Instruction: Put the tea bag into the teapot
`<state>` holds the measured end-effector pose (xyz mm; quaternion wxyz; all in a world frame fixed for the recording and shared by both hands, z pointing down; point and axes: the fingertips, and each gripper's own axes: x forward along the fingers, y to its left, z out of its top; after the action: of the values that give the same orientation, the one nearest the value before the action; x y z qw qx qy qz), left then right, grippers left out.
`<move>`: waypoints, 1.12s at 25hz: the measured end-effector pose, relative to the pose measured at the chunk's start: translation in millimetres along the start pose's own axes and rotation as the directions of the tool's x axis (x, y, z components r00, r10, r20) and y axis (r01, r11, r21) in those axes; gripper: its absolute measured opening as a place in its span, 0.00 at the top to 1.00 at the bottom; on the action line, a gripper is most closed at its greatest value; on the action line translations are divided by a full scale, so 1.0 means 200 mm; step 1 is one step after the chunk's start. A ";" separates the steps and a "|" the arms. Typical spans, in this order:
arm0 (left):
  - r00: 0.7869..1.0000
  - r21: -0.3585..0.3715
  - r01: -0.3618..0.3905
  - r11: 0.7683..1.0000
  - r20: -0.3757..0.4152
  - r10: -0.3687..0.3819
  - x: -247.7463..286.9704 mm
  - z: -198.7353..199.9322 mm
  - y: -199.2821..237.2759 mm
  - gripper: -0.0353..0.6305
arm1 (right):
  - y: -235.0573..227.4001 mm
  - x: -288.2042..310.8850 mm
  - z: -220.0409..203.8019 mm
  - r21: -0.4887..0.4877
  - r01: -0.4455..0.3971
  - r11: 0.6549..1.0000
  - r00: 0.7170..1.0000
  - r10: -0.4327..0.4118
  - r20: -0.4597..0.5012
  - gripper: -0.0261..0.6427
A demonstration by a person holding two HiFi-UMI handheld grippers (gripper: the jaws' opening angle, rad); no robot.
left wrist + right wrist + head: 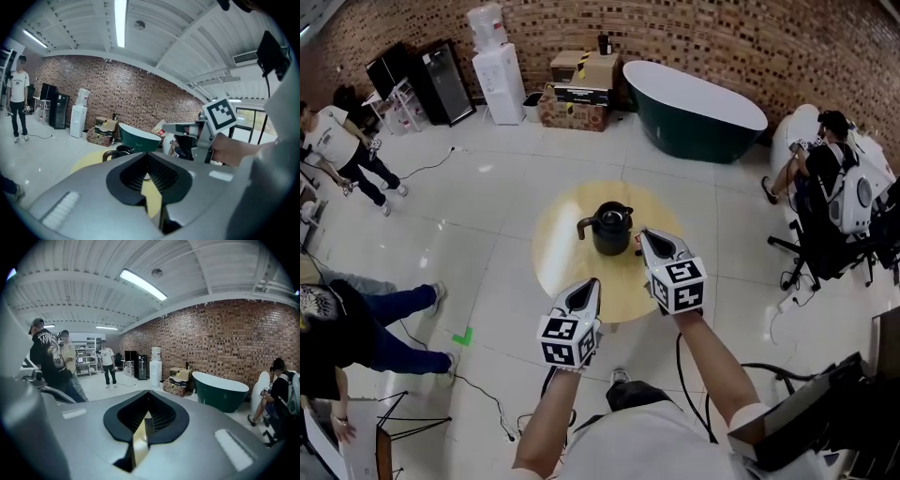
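Note:
A black teapot (611, 228) with its lid on stands on a round yellow table (558, 253), spout to the left. My right gripper (647, 237) hovers just right of the pot, jaws shut, with a small red-and-white tea bag (637, 246) at its tip. The left gripper view shows that tea bag (161, 132) hanging at the right gripper's tip (165, 127), above the teapot (117, 151). My left gripper (587, 289) is over the table's near edge, shut and holding nothing. In their own views the left gripper (144, 161) and right gripper (147, 413) show only a thin slit.
A dark green bathtub (694, 108), cardboard boxes (577, 94) and a water dispenser (497, 75) stand by the brick wall. A person sits on an office chair (825, 178) at the right, others are at the left (356, 319). Cables trail on the floor (483, 389).

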<state>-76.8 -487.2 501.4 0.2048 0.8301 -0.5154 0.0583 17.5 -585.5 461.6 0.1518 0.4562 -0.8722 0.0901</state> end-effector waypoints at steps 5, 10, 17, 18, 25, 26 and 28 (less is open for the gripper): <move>1.000 -0.022 -0.017 1.000 -0.021 0.016 0.10 -0.07 0.06 0.93 | -0.13 0.28 -0.08 0.011 -0.028 1.000 0.998 0.028 -0.055 0.96; 0.999 -0.035 -0.020 0.999 -0.030 0.018 0.23 -0.13 0.07 0.93 | -0.22 0.52 -0.18 0.018 -0.068 0.998 0.986 0.070 -0.153 0.96; 0.998 -0.068 -0.050 0.996 -0.033 0.048 0.31 -0.18 0.09 0.93 | -0.23 0.79 -0.30 -0.053 -0.143 0.988 0.961 0.126 -0.245 0.96; 0.998 -0.076 -0.057 0.995 -0.035 0.054 0.31 -0.19 0.10 0.93 | -0.23 0.83 -0.32 -0.070 -0.153 0.986 0.955 0.129 -0.265 0.96; 0.994 -0.119 -0.107 0.987 -0.046 0.102 0.28 -0.26 0.19 0.93 | -0.22 0.99 -0.45 -0.216 -0.185 0.959 0.912 0.085 -0.401 0.95; 0.993 -0.123 -0.110 0.986 -0.047 0.105 0.27 -0.27 0.19 0.93 | -0.21 1.00 -0.46 -0.236 -0.189 0.953 0.908 0.078 -0.411 0.95; 0.993 -0.129 -0.114 0.985 -0.048 0.108 0.27 -0.28 0.20 0.93 | -0.20 1.01 -0.48 -0.261 -0.201 0.944 0.901 0.074 -0.428 0.95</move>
<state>-80.4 -525.2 580.9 0.2660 0.7834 -0.5592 0.0524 -40.6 -736.0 623.2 0.3928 0.3353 -0.8541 0.0624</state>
